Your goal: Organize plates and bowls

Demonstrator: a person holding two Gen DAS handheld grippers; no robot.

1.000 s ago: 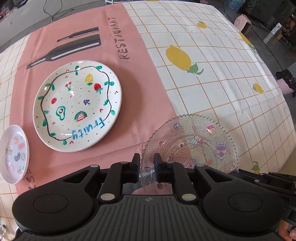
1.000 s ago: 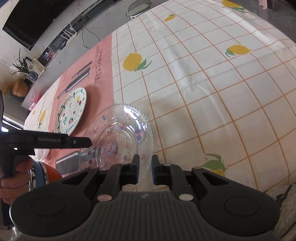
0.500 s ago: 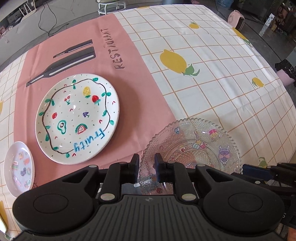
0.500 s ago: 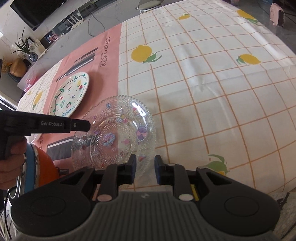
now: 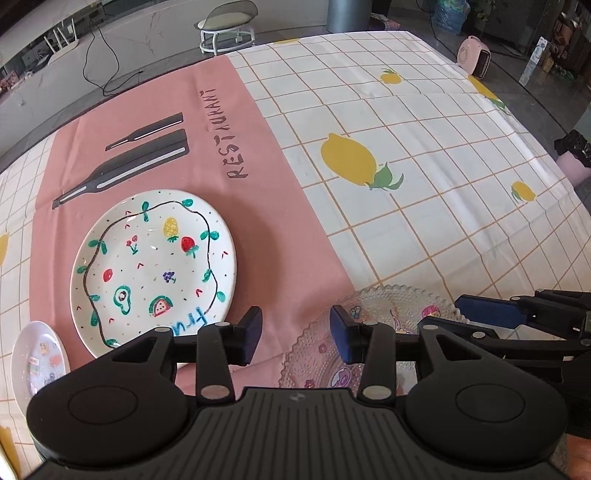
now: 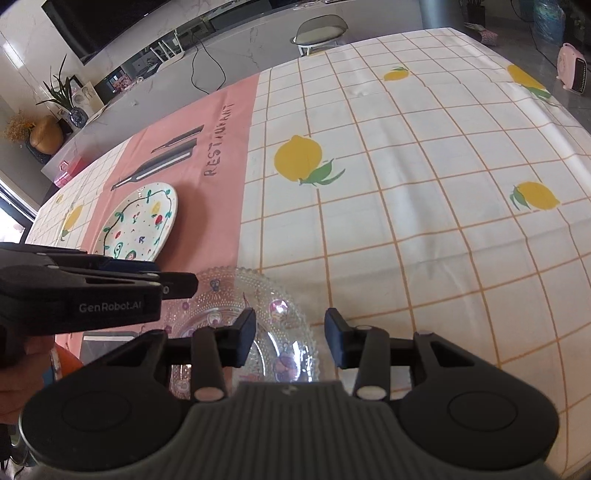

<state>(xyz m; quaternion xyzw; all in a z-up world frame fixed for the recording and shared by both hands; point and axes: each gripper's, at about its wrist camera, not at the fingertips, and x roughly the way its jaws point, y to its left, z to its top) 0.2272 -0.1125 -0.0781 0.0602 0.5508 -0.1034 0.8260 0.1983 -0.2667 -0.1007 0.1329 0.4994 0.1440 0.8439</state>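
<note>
A clear glass plate (image 5: 391,321) with cartoon stickers lies on the tablecloth near the front edge; it also shows in the right wrist view (image 6: 236,306). My left gripper (image 5: 295,334) is open and empty, just left of the plate's rim. My right gripper (image 6: 290,338) is open and empty over the plate's right rim. A white plate (image 5: 155,266) painted with fruit lies on the pink cloth to the left; it also shows in the right wrist view (image 6: 142,221). A small white plate (image 5: 35,362) with stickers lies at the far left.
The table carries a lemon-print checked cloth (image 5: 424,177) with a pink "RESTAURANT" mat (image 5: 266,229). A stool (image 5: 227,26) stands beyond the far edge. A pink heater (image 5: 474,59) sits on the floor at the right. Something orange (image 6: 66,363) lies under my left gripper.
Both grippers have opened; the left one let go of the glass plate's rim. The glass plate now lies on the table. Both grippers have pulled back and tilted up.
</note>
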